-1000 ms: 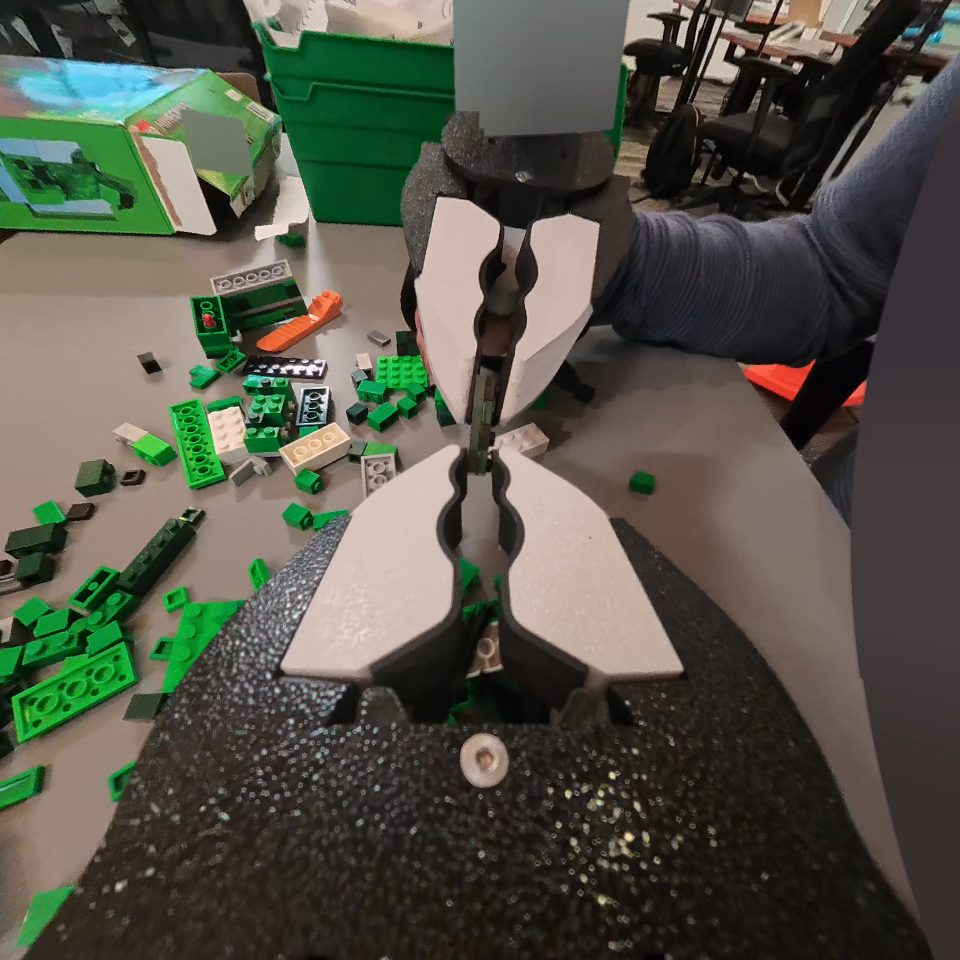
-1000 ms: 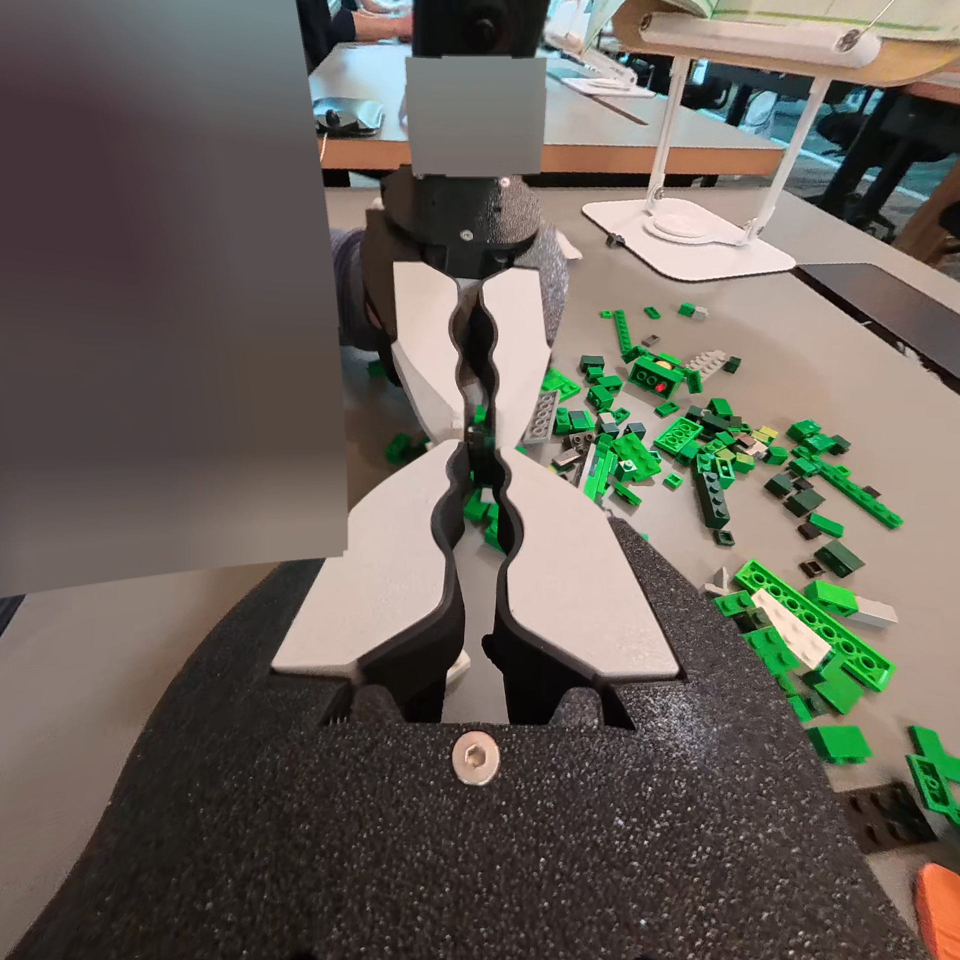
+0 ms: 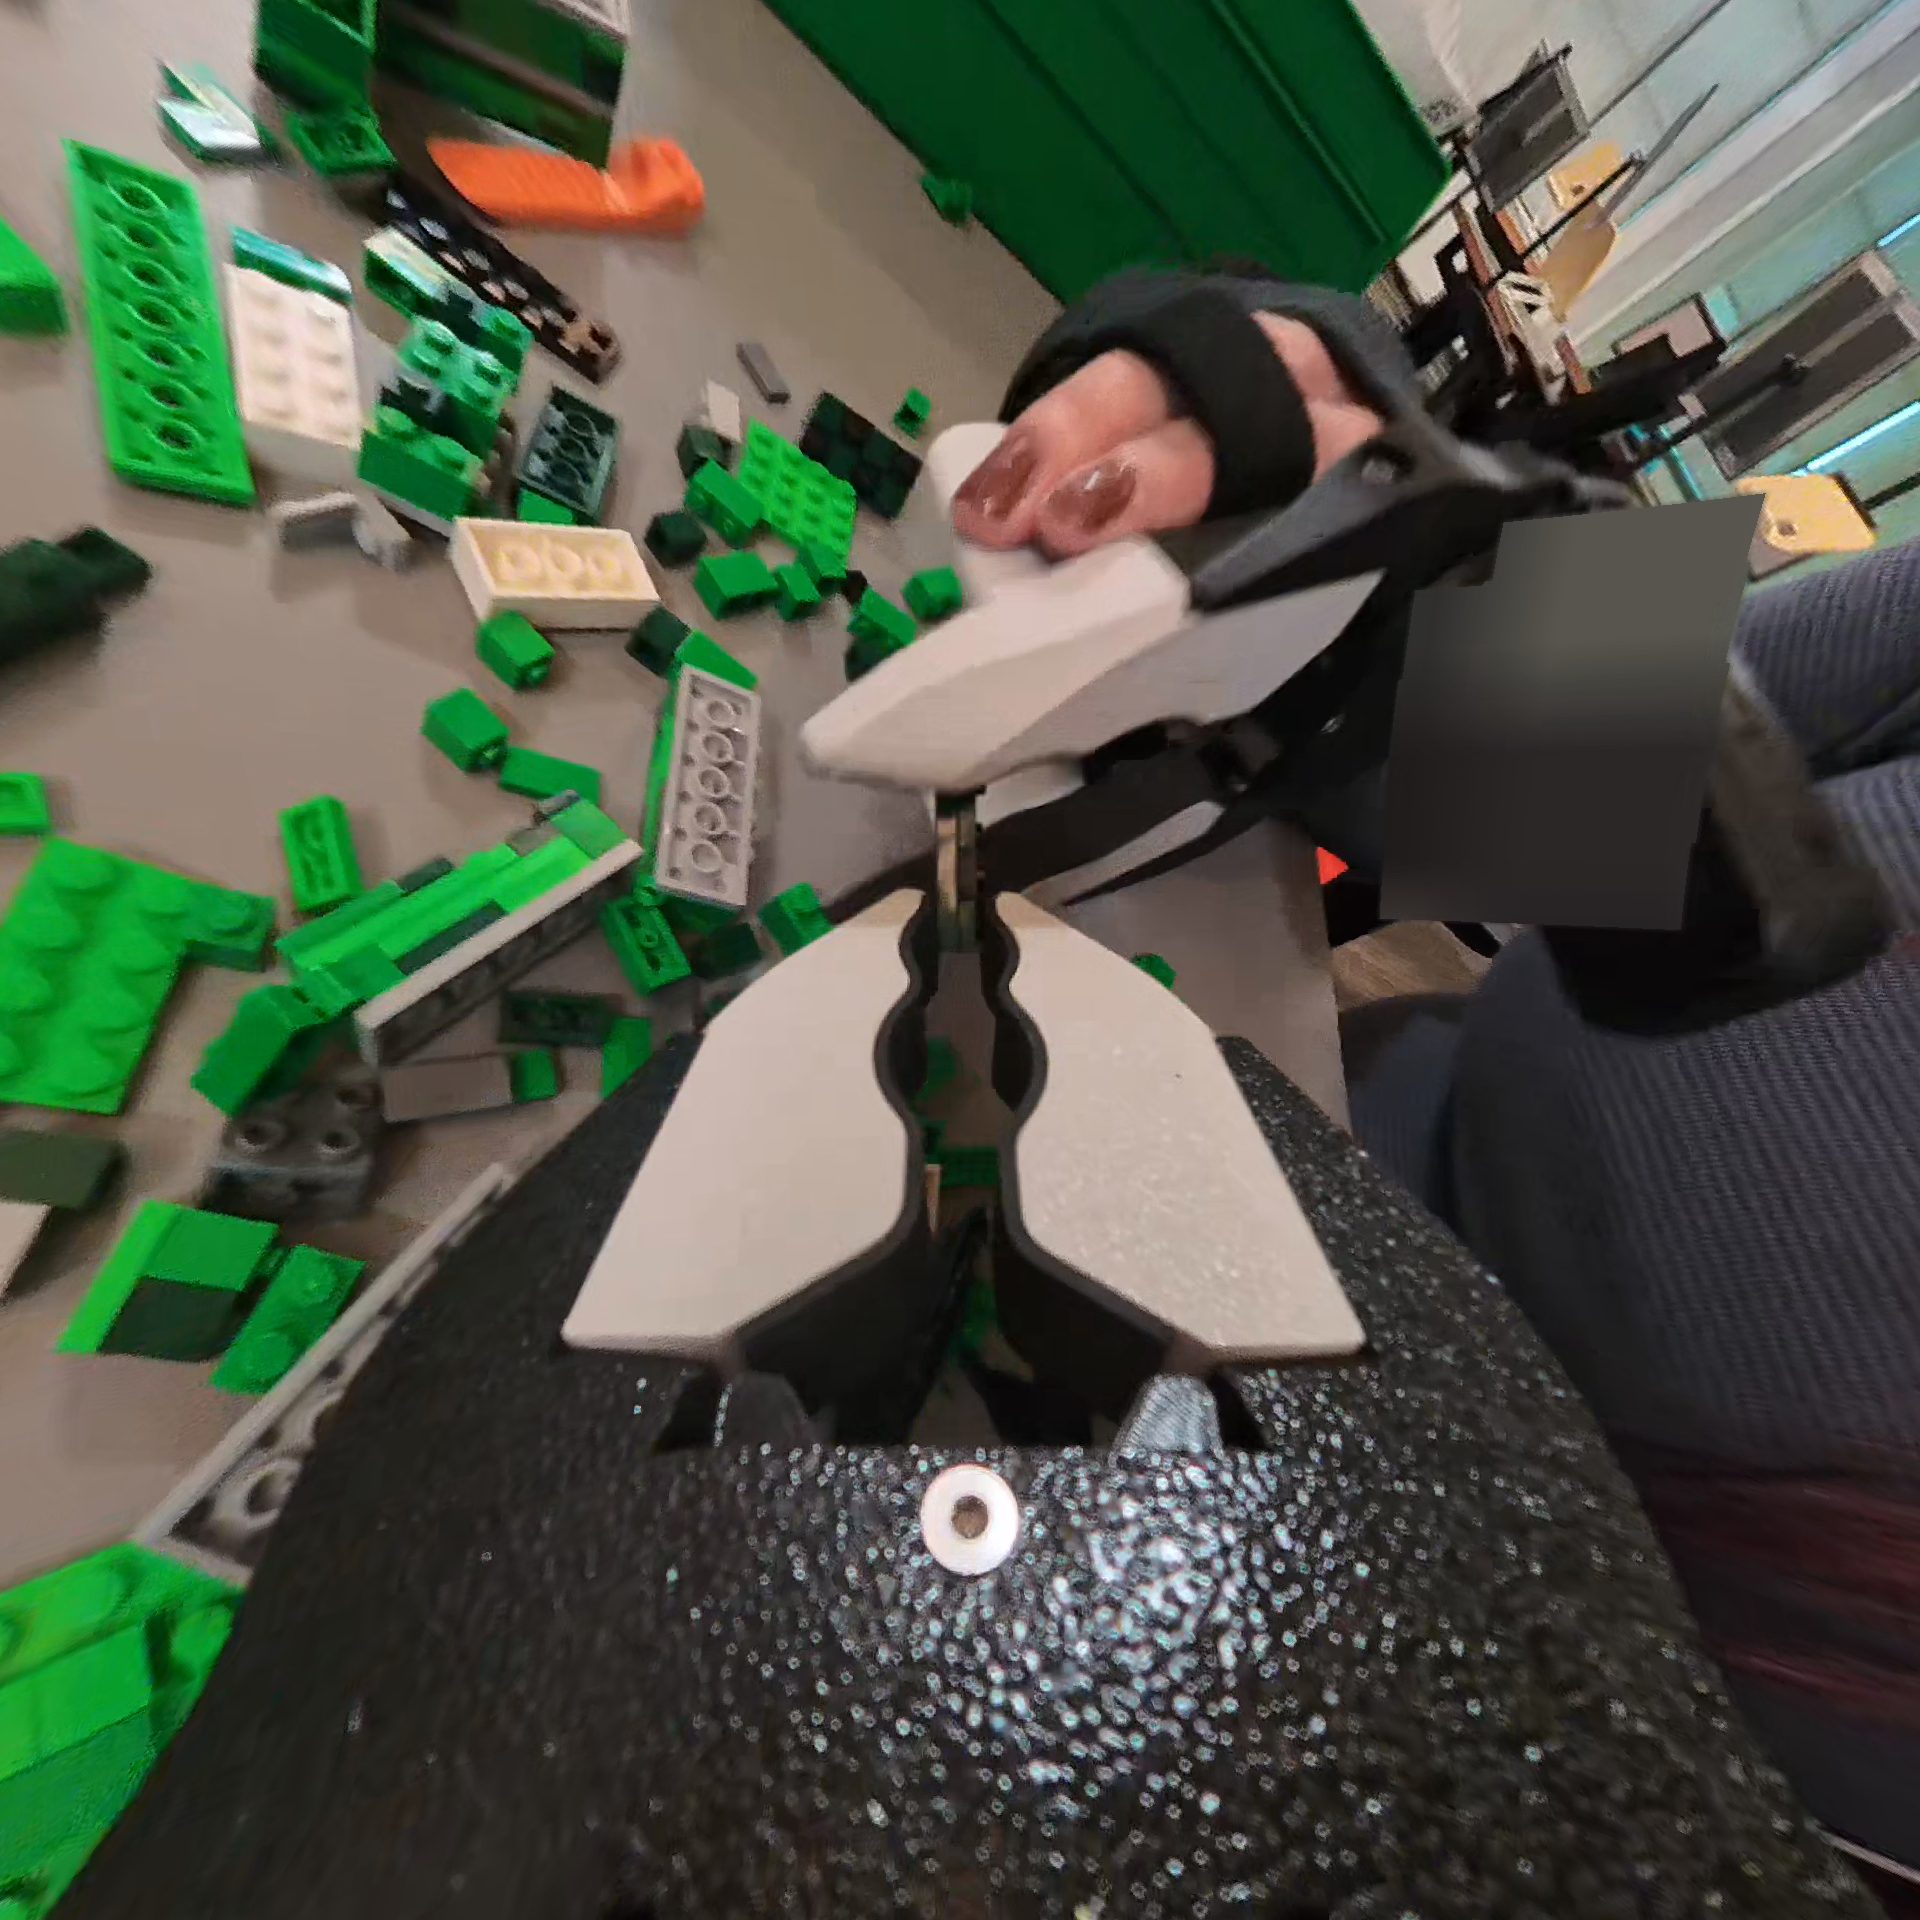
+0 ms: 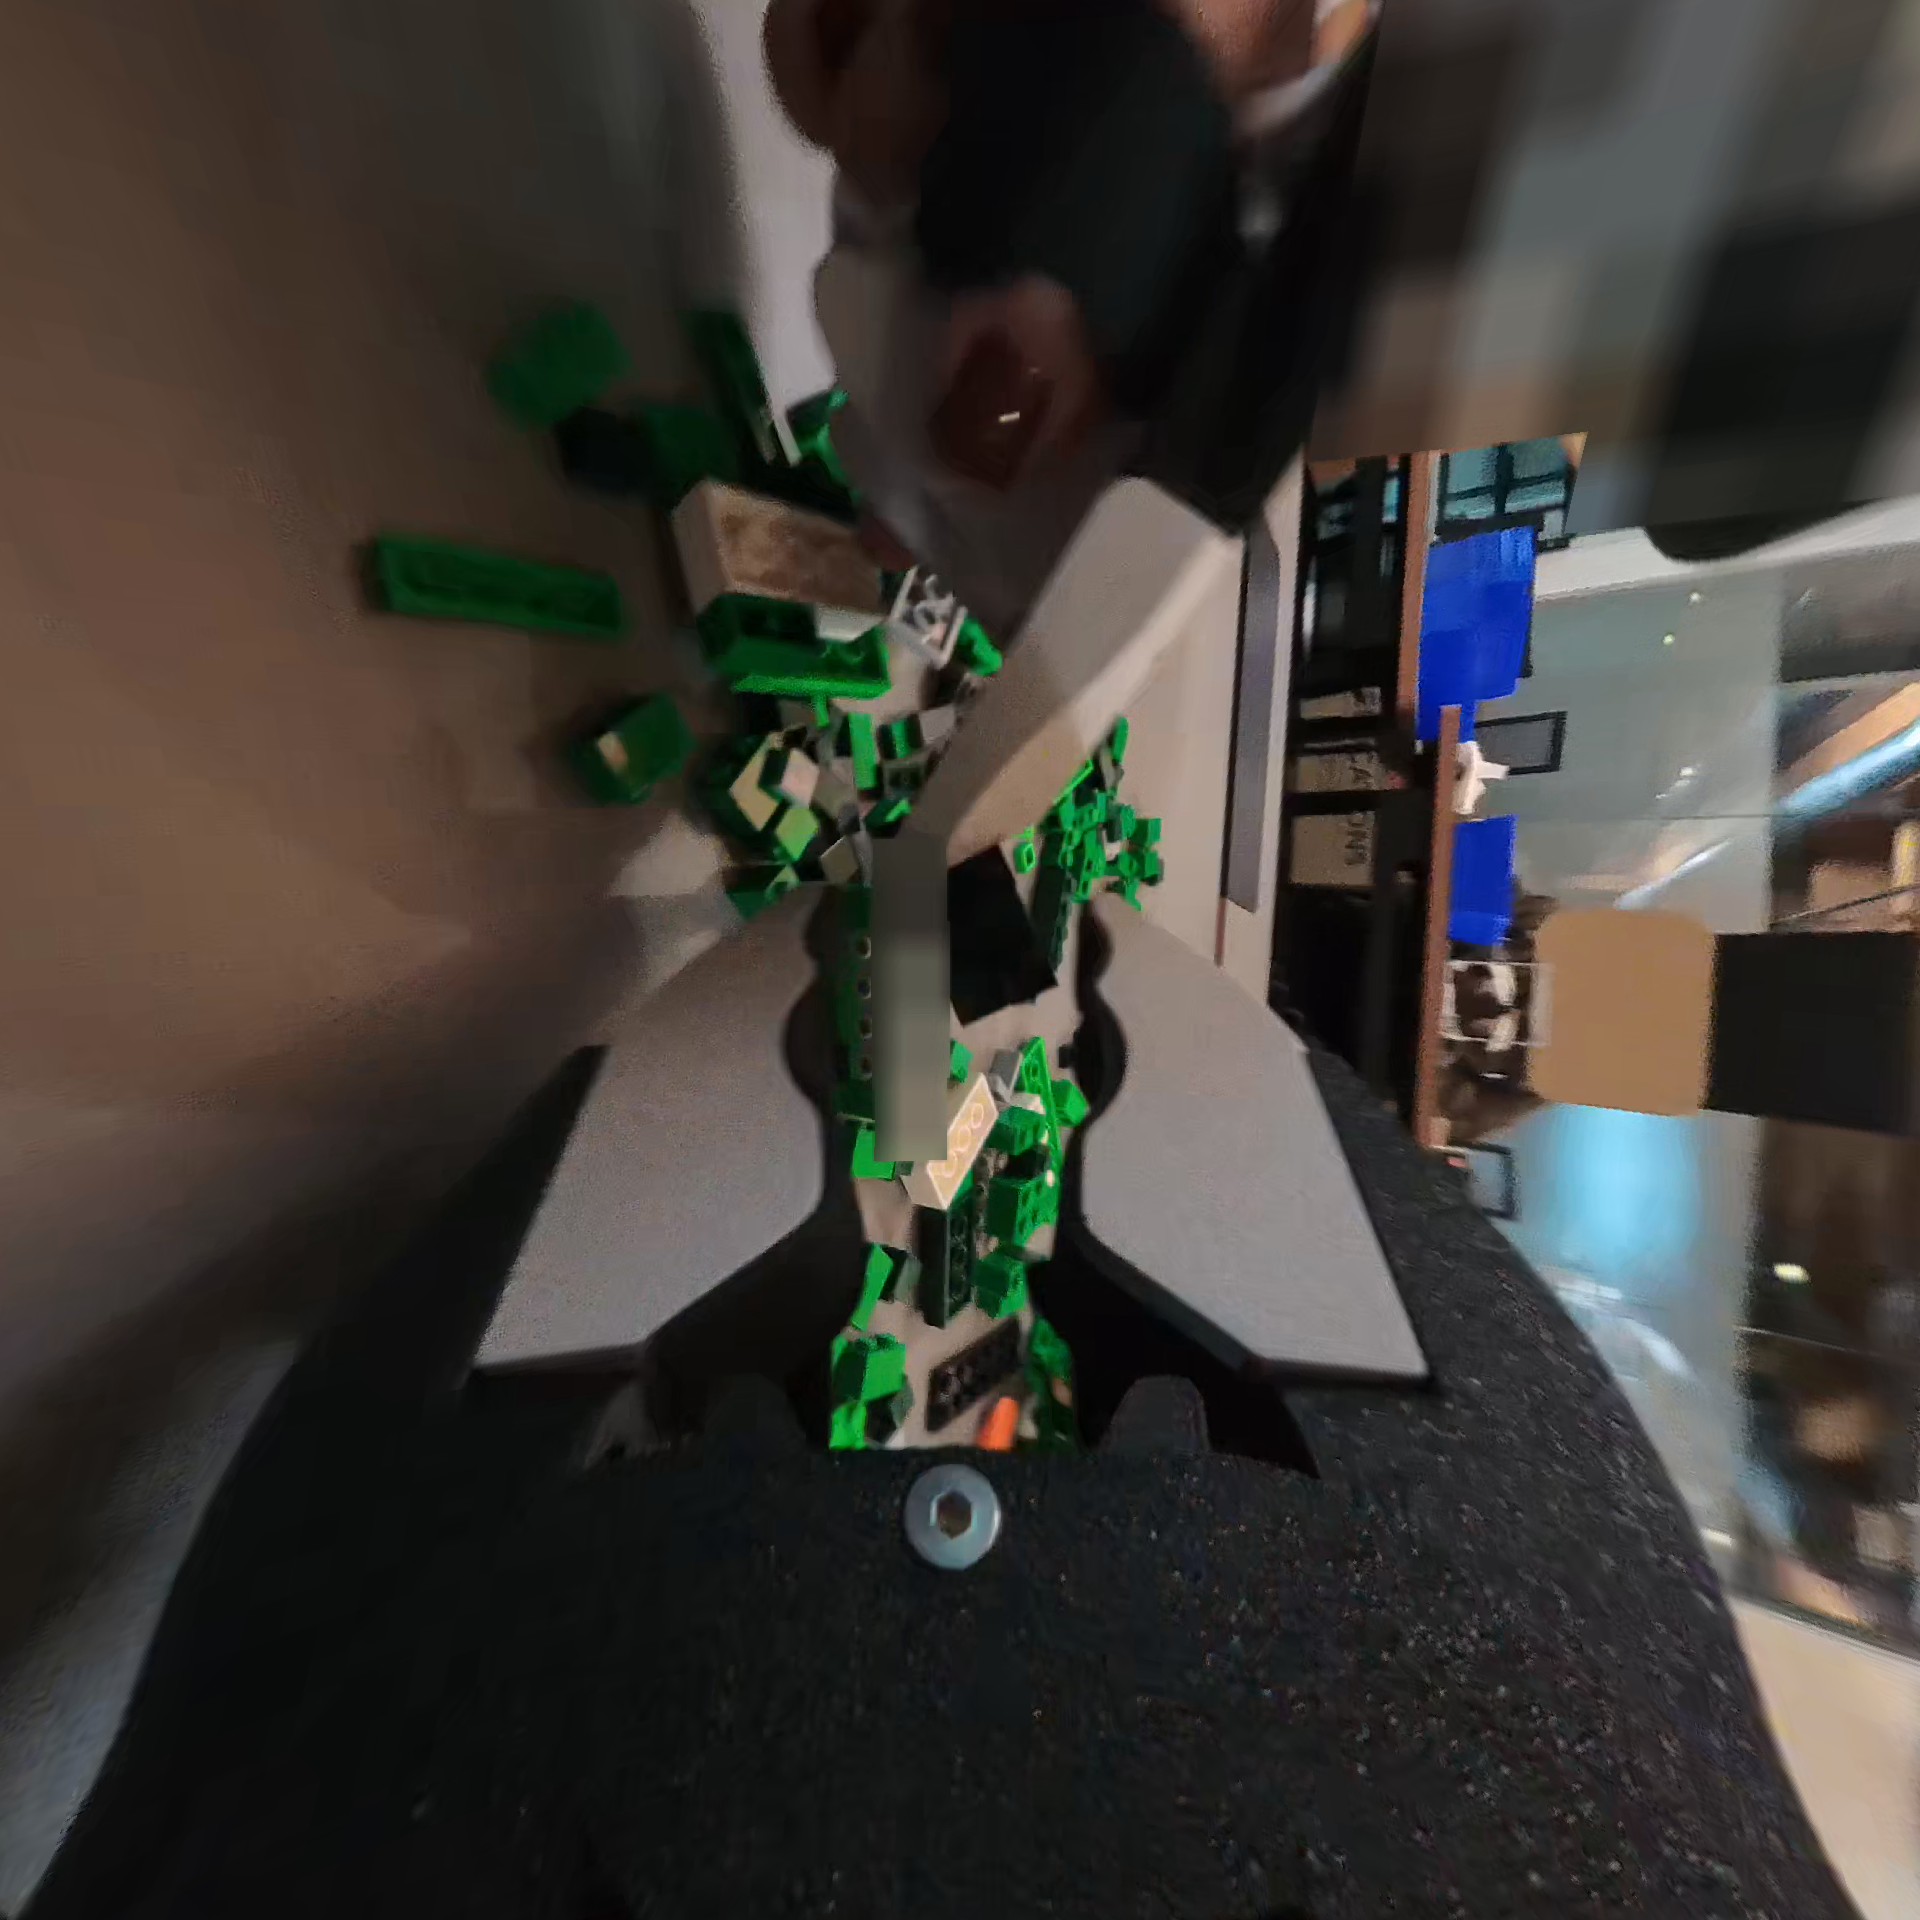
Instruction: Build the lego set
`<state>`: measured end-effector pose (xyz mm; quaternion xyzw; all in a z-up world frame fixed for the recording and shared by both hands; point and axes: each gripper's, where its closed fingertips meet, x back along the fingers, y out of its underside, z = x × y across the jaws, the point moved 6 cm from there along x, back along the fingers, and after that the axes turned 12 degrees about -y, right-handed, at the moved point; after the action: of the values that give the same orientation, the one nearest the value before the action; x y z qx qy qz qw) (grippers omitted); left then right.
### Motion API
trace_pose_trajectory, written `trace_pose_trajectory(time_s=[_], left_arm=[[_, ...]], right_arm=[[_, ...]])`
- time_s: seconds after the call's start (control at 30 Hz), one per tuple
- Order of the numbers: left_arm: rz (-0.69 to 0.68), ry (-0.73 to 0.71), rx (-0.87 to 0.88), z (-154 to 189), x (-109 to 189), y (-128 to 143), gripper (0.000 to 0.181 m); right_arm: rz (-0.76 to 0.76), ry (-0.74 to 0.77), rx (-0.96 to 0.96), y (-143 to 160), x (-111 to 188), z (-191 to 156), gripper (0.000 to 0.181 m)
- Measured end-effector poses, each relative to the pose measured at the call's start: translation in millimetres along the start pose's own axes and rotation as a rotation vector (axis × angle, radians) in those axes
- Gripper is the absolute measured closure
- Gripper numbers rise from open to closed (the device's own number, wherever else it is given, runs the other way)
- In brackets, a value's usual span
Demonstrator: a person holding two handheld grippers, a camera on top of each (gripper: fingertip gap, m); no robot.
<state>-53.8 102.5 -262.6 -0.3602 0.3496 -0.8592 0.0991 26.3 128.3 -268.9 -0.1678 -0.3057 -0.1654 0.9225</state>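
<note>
Two grippers meet tip to tip above a grey surface [image 3: 312,665] strewn with green bricks. Clenched left gripper [image 3: 958,914] fingers pinch a thin dark lego piece [image 3: 954,883], its long axis pointing away toward the right gripper [image 3: 940,764]. Whether the right one, seen side-on and blurred, grips it cannot be told.

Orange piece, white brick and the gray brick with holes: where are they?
Orange piece [image 3: 566,192]: left wrist view, on the middle of its sloped body, blurred.
White brick [image 3: 556,571]: left wrist view, on its studded top face.
Gray brick [image 3: 712,795]: left wrist view, on its face with the round holes.
</note>
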Motion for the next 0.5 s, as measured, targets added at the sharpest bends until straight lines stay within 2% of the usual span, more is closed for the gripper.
trace_pose_trajectory(time_s=[0.07, 0.1, 0.23, 0.3, 0.37, 0.5], left_arm=[[-0.028, -0.004, -0.002, 1, -2, 2, 0.173], [-0.026, -0.01, -0.002, 0, -2, 2, 0.173], [0.033, -0.014, -0.019, -1, -3, -2, 0.173], [0.024, 0.007, -0.029, 3, -5, -2, 0.165], [0.017, -0.018, -0.051, 2, -6, 0, 0.171], [0.094, 0.034, 0.066, -2, 1, -7, 0.173]], right_arm=[[-0.062, 0.026, 0.063, 1, -3, -1, 0.162], [-0.074, 0.021, 0.062, 2, -3, -1, 0.163], [-0.07, 0.009, -0.003, 6, -3, 1, 0.165], [-0.04, -0.027, -0.039, 5, -4, -1, 0.166], [-0.019, -0.047, -0.069, 6, -5, -3, 0.166], [-0.041, 0.095, -0.051, 6, 0, 8, 0.167]])
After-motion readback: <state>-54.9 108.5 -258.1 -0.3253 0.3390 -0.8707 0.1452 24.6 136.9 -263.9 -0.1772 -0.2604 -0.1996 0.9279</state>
